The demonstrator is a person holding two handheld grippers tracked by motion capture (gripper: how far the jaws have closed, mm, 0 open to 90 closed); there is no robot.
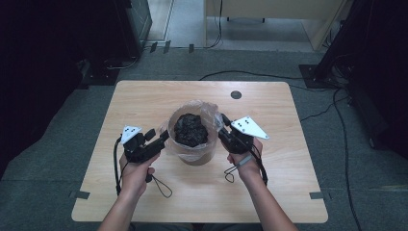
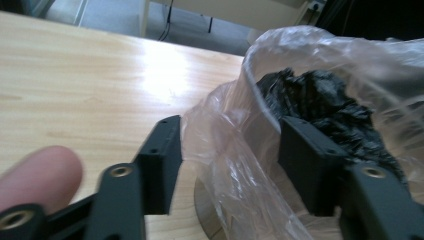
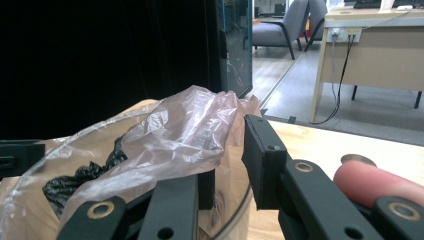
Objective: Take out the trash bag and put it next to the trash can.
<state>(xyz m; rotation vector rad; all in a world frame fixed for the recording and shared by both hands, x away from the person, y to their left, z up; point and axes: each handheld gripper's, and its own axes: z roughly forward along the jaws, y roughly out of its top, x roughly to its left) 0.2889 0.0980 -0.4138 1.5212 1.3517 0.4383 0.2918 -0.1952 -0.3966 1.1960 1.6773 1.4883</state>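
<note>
Left gripper point(image 1: 162, 138) and right gripper point(image 1: 223, 126), forearms angled inward, each spread wide astride the clear crinkled plastic liner point(image 1: 208, 111) of the round tan bin point(image 1: 195, 156); no legible writing.

1. Left gripper point(image 2: 227, 165): its two black jaws rise from the bottom edge and stand apart, one on each side of the bag's wall.
2. Clear plastic bag point(image 2: 235, 135): thin, crumpled film; its near edge passes between the jaws, and the right jaw sits inside it.
3. Black crumpled material point(image 2: 320, 97): heaped within the bag, just behind the right jaw.
4. Round base point(image 2: 205, 210): partly visible under the bag, resting on the bench.
5. Bench point(image 2: 90, 85): pale wood grain with a bright glare patch.
6. Fingertip point(image 2: 40, 172): blurred, at lower left.
</note>
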